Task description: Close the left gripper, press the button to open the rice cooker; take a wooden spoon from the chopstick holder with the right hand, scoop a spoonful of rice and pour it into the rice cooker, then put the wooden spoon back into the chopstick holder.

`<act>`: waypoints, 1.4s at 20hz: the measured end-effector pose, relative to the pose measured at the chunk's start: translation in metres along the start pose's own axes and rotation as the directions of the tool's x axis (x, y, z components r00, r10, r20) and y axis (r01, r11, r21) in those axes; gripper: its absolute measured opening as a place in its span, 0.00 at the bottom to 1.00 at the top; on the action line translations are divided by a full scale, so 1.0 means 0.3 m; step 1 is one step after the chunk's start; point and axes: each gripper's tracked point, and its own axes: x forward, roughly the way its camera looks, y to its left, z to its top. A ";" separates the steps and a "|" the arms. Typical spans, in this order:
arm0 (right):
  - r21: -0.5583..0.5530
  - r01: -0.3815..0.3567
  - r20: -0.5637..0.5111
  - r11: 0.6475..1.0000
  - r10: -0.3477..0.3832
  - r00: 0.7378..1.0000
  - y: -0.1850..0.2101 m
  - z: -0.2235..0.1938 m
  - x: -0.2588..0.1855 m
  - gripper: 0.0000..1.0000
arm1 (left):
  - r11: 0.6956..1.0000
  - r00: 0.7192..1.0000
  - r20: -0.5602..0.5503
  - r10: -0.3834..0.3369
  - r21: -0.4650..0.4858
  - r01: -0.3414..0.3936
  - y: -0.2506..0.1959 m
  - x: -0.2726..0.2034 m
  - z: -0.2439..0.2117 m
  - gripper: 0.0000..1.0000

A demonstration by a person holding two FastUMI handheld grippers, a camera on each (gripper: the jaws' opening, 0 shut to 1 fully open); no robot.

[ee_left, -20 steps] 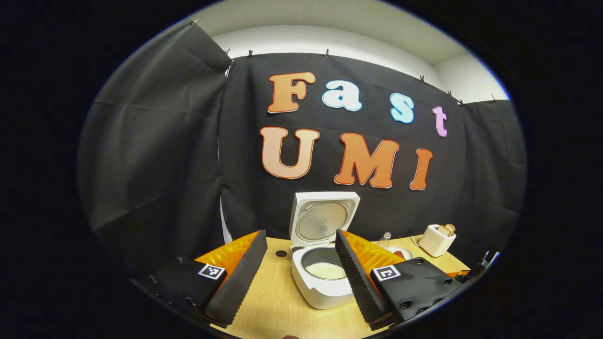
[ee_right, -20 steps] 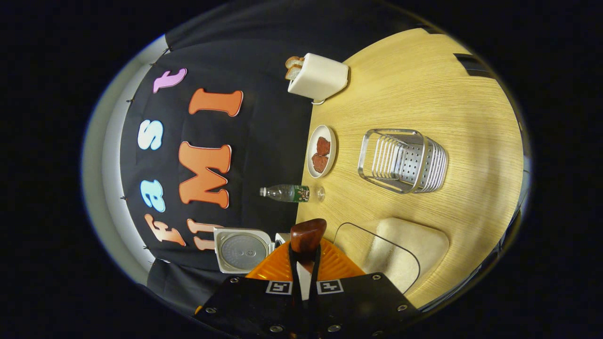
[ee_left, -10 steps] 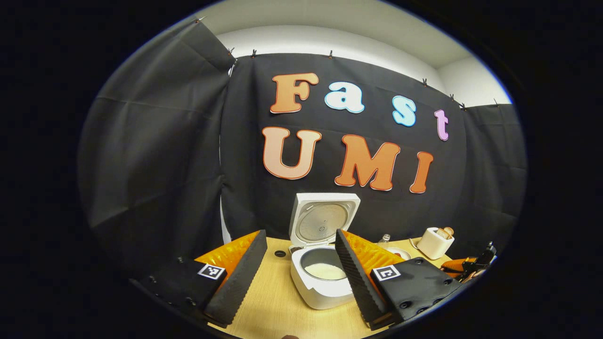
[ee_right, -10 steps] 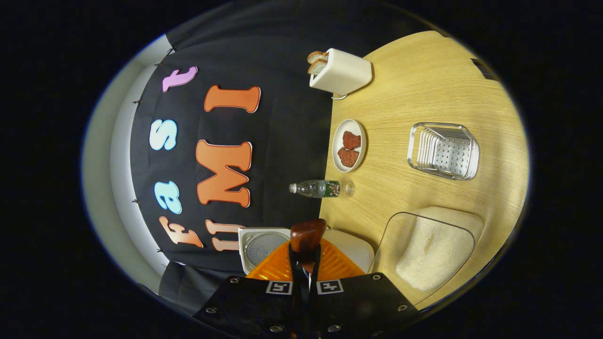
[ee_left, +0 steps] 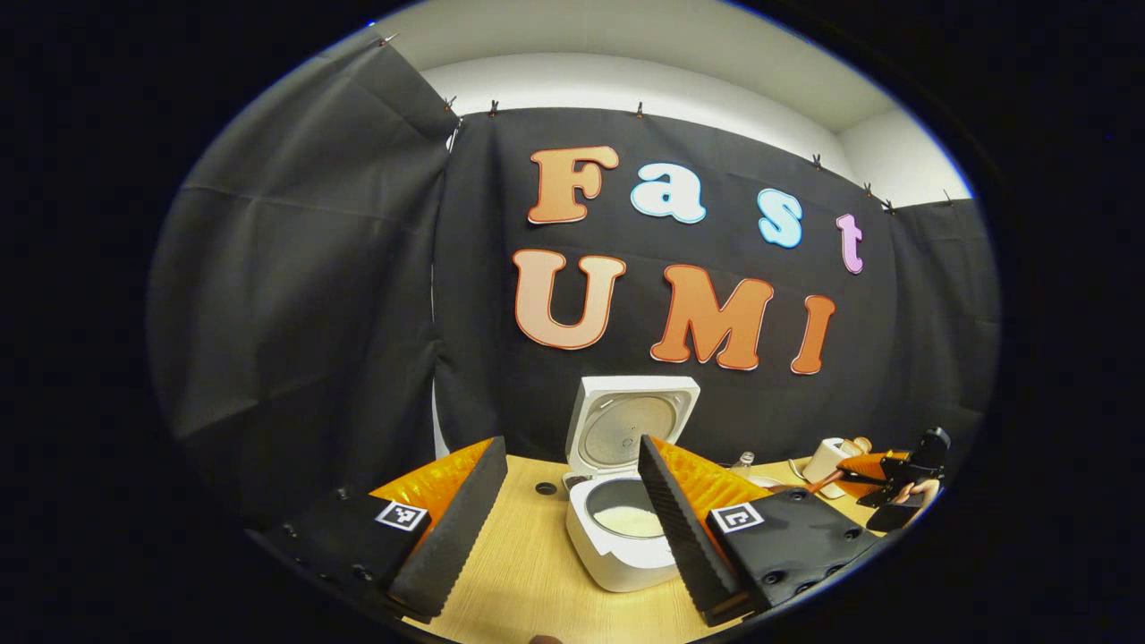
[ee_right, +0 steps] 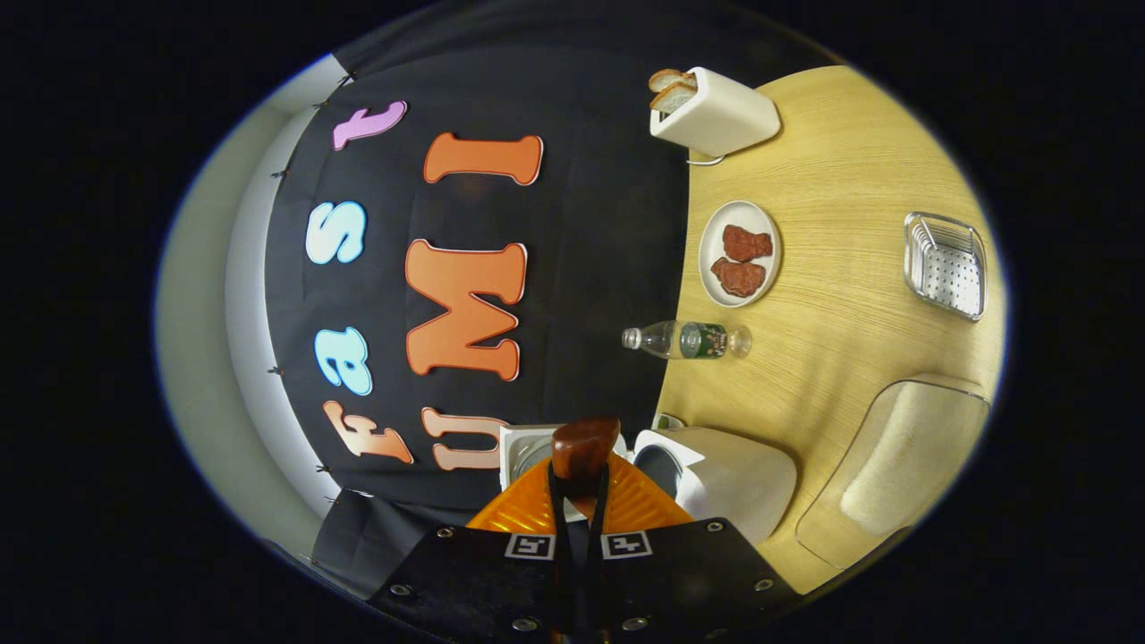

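The white rice cooker (ee_left: 626, 546) stands open on the wooden table, its lid (ee_left: 637, 427) upright and white rice in the pot. My left gripper (ee_left: 564, 528) is open in front of it with nothing between its fingers. In the right gripper view the scene is rolled about a quarter turn. My right gripper (ee_right: 580, 487) is shut on the wooden spoon (ee_right: 583, 445), whose dark bowl sticks out past the fingertips. The spoon hangs near the cooker (ee_right: 725, 474). The metal chopstick holder (ee_right: 946, 265) sits far off. A clear box of rice (ee_right: 894, 465) lies beside the cooker. The right gripper (ee_left: 884, 469) is at the far right.
A plate with two pieces of meat (ee_right: 739, 253), a lying-looking water bottle (ee_right: 684, 340) and a white toaster with bread (ee_right: 716, 112) stand along the back of the table (ee_right: 850, 179). A hand (ee_left: 917, 490) holds the right gripper.
My right gripper has carried the spoon away from the chopstick holder and rice box toward the cooker, and has come into the left gripper view at the right. The left gripper has drifted slightly.
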 end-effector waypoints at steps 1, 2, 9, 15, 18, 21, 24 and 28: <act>-0.004 -0.006 -0.001 1.000 0.006 1.000 0.024 -0.005 0.024 0.04 | 1.000 1.000 0.000 0.007 -0.001 -0.007 0.010 0.002 0.001 1.00; -0.011 -0.012 0.001 1.000 0.012 1.000 0.050 -0.009 0.050 0.05 | 1.000 1.000 0.000 0.012 -0.003 -0.012 0.010 0.002 -0.005 0.97; -0.111 -0.020 -0.006 0.994 0.019 1.000 0.172 -0.088 0.209 0.05 | 0.999 0.999 -0.006 0.044 -0.006 -0.044 0.080 0.000 -0.016 1.00; -0.303 0.018 0.048 0.953 -0.004 0.999 0.238 -0.118 0.322 0.05 | 0.998 0.998 -0.008 0.068 -0.007 -0.068 0.142 -0.005 -0.025 1.00; -0.384 0.036 0.078 0.923 -0.007 0.997 0.257 -0.129 0.344 0.05 | 0.997 0.997 -0.012 0.079 -0.015 -0.079 0.177 -0.007 -0.028 1.00; -0.418 0.044 0.086 0.907 -0.008 0.996 0.266 -0.137 0.366 0.05 | 0.996 0.996 -0.016 0.089 -0.009 -0.089 0.200 -0.007 -0.036 1.00; -0.441 0.055 0.098 0.896 -0.013 0.995 0.279 -0.132 0.379 0.05 | 0.996 0.996 -0.016 0.092 -0.007 -0.092 0.213 -0.002 -0.033 1.00; -0.475 0.069 0.116 0.877 -0.015 0.993 0.285 -0.129 0.394 0.05 | 0.997 0.996 -0.018 0.082 -0.007 -0.082 0.212 0.002 -0.034 1.00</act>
